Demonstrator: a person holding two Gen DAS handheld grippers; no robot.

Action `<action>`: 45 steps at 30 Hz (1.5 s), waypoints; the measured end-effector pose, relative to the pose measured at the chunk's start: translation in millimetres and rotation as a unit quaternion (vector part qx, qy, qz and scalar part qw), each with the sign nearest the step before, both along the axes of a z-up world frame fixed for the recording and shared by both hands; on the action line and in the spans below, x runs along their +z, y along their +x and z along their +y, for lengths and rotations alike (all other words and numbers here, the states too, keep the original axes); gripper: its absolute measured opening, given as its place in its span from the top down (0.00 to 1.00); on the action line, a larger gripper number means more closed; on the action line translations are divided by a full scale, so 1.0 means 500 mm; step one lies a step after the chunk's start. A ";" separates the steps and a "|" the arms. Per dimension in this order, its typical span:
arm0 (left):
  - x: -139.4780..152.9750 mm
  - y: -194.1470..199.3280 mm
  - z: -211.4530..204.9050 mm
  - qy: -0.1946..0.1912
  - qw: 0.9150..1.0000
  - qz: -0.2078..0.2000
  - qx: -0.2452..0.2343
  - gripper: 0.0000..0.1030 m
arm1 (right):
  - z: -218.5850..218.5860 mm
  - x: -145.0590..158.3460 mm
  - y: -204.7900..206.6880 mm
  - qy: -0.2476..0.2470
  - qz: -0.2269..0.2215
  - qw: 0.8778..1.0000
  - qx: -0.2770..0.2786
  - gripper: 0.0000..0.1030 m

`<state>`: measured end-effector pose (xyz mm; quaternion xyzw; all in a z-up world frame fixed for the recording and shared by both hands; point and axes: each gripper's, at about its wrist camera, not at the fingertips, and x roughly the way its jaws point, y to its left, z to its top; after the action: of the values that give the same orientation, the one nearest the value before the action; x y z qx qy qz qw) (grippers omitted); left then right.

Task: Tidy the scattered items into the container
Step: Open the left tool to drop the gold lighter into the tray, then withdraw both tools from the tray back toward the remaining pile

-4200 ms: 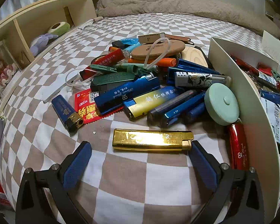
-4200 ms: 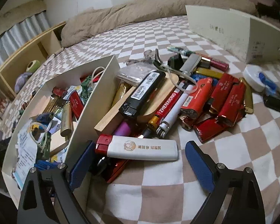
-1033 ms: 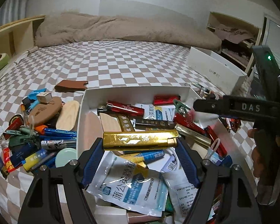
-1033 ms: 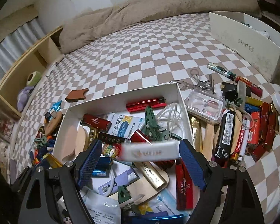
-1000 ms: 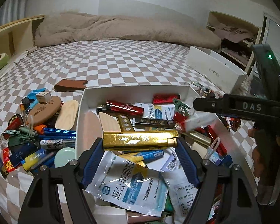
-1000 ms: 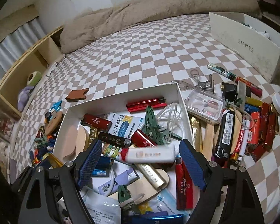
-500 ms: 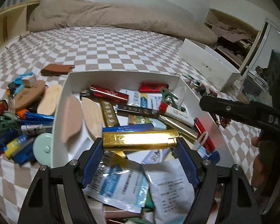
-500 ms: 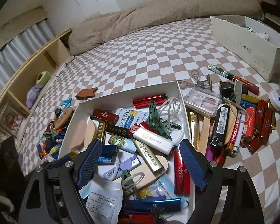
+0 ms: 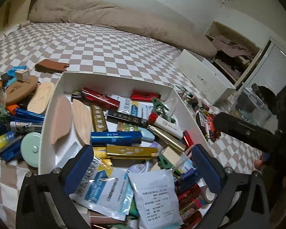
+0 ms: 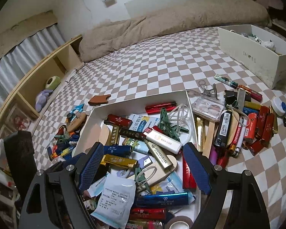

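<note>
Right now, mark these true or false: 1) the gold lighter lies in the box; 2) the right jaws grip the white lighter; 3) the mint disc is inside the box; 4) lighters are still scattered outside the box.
1) True: the gold lighter lies in the box, free of the left gripper, whose jaws are opening.
2) False: the white lighter lies in the box; the right gripper is empty.
3) False: the mint disc sits outside its left wall.
4) True: red lighters lie on the bed.

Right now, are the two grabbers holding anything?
No. The gold lighter has dropped into the white box; the left gripper is opening, pads clear of it. The right gripper is open, with nothing between its pads.
</note>
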<state>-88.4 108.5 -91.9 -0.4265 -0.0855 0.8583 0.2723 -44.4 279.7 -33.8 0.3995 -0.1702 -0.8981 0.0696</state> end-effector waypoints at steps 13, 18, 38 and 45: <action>0.038 -0.012 -0.051 -0.001 0.999 0.008 0.038 0.00 | 0.005 0.023 0.025 0.002 0.009 1.000 -0.005 0.17; 0.055 -0.003 -0.057 -0.010 0.999 0.023 0.042 0.00 | 0.004 0.029 0.036 0.004 0.011 1.000 -0.007 0.17; 0.077 0.023 -0.058 -0.037 0.997 0.046 0.039 0.00 | 0.014 0.025 0.085 0.074 0.017 0.997 -0.023 0.09; 0.089 0.038 -0.061 -0.050 0.996 0.059 0.039 0.00 | 0.004 0.029 0.104 0.108 0.057 0.992 -0.031 0.00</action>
<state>-69.5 78.1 -47.5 -0.3848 -0.0428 0.8949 0.2217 7.7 281.6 -19.2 0.3479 -0.0797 -0.9341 0.0079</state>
